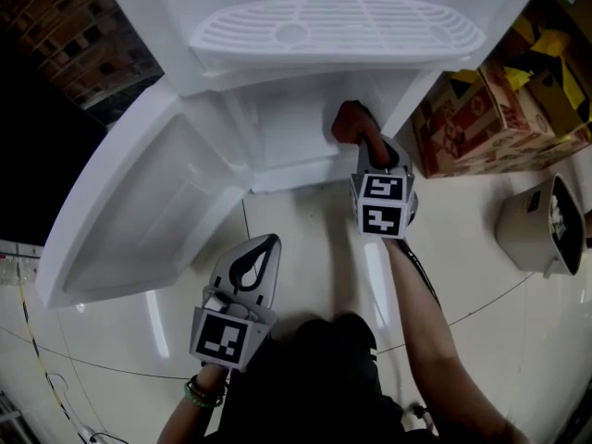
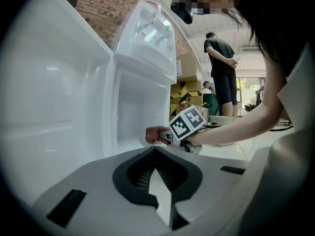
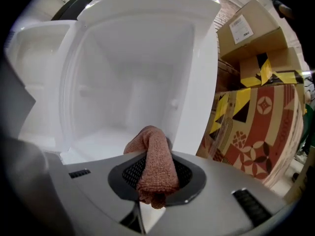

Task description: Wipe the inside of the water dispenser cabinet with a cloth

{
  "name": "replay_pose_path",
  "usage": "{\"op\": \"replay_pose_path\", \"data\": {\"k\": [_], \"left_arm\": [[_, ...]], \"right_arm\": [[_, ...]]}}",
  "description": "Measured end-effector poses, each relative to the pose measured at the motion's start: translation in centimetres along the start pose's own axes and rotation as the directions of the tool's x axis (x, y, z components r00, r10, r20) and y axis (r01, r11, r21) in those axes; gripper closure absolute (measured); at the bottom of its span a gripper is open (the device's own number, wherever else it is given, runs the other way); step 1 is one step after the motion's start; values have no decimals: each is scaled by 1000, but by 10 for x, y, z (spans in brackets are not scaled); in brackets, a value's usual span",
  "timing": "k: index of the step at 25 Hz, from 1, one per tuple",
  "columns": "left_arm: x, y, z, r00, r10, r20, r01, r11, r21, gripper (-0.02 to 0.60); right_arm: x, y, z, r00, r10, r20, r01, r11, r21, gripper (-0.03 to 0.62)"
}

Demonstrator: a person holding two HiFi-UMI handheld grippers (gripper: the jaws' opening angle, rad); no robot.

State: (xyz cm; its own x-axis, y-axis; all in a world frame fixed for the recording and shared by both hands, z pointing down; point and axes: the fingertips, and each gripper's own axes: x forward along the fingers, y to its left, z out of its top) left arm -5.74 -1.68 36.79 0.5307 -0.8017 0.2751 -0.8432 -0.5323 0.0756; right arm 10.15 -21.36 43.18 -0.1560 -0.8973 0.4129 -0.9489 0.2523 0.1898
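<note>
The white water dispenser has its lower cabinet (image 1: 287, 128) open, with the door (image 1: 139, 202) swung out to the left. My right gripper (image 1: 363, 139) is shut on a reddish-brown cloth (image 1: 350, 121) at the right front edge of the cabinet opening. In the right gripper view the cloth (image 3: 156, 166) bulges out between the jaws, in front of the bare white cabinet interior (image 3: 133, 97). My left gripper (image 1: 266, 244) hangs lower, over the floor in front of the door, shut with nothing in it. The left gripper view shows the cloth (image 2: 153, 134) at the cabinet mouth.
Patterned cardboard boxes (image 1: 490, 109) stand close to the dispenser's right side. A beige bin (image 1: 541, 225) sits on the glossy floor at the right. Thin cables (image 1: 37, 359) lie at the lower left. A person (image 2: 221, 73) stands in the background.
</note>
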Motion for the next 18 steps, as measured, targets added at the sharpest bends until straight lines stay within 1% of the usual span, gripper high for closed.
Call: {"op": "replay_pose_path", "data": {"k": [2, 5, 11, 15, 18], "left_arm": [[-1, 1, -2, 1000, 4, -3, -4, 1000, -2, 603], [-1, 2, -2, 1000, 7, 2, -7, 1000, -3, 603], [0, 1, -2, 1000, 6, 3, -6, 1000, -5, 603], [1, 0, -2, 1000, 6, 1, -6, 1000, -6, 603], [3, -1, -2, 1000, 4, -1, -4, 1000, -4, 603]], "right_arm": [[3, 1, -16, 999, 3, -39, -2, 1000, 9, 522], [5, 1, -30, 998, 4, -70, -2, 1000, 22, 522], [7, 2, -32, 996, 22, -86, -19, 999, 35, 522], [-5, 9, -25, 998, 50, -43, -48, 998, 44, 522], [-29, 29, -14, 993, 116, 21, -117, 990, 74, 522]]}}
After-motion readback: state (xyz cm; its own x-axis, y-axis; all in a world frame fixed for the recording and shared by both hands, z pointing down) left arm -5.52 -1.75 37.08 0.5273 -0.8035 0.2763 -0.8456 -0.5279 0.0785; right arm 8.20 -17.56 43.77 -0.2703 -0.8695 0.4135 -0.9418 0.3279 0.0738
